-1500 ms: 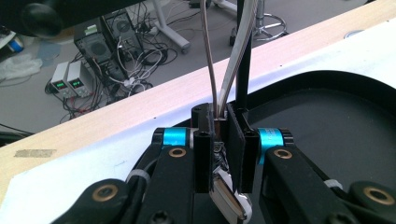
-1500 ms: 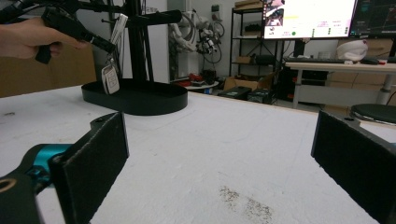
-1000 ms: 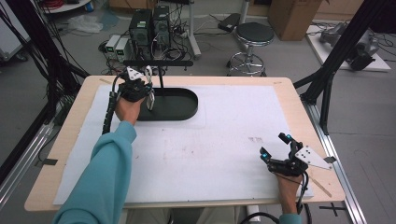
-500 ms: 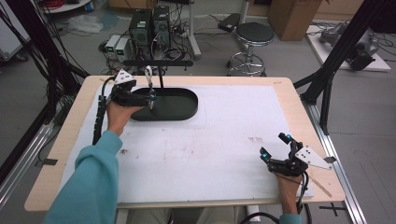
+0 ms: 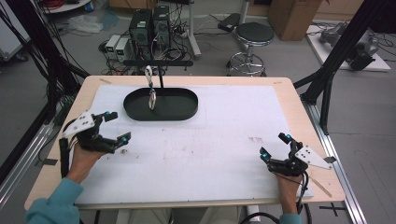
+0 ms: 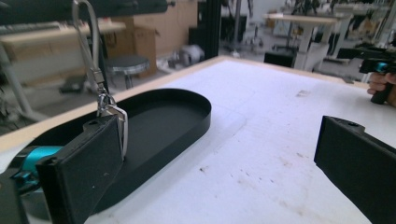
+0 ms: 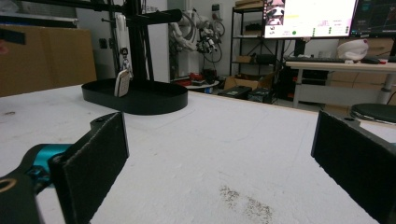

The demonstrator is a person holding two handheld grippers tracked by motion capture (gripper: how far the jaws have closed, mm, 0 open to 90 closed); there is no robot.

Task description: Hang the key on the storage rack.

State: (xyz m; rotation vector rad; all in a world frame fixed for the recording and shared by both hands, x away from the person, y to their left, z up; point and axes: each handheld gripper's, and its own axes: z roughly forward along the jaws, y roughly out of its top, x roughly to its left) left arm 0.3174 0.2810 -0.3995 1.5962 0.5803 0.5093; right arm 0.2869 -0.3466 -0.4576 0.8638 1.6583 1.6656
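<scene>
In the high view we see the left gripper [image 5: 108,127] at the left middle of the frame, over the white surface [image 5: 210,140], its jaws standing wide apart with nothing between them. The right gripper [image 5: 274,147] sits at the lower right of the frame, its jaws also spread and empty.

Toward the upper middle of the frame lies a black oval tray [image 5: 161,104], with a black stand [image 5: 159,65] rising from it and carrying a crossbar. From that bar hangs a white strap [image 5: 149,74] ending in a small silver key fob [image 5: 152,99], which dangles over the tray. The fob is well apart from both pairs of jaws: up and to the right of the left gripper, far to the upper left of the right one.

In the left gripper view the fob [image 6: 114,123] shows just above the left jaw at the left of the frame, farther off than the jaw and not between the two; the tray [image 6: 159,126] runs behind. The other gripper, held in a hand [image 6: 380,86], appears at the upper right edge.

In the right gripper view the tray [image 7: 135,100] and the hanging fob [image 7: 122,81] sit at the upper left, far beyond the open jaws.
</scene>
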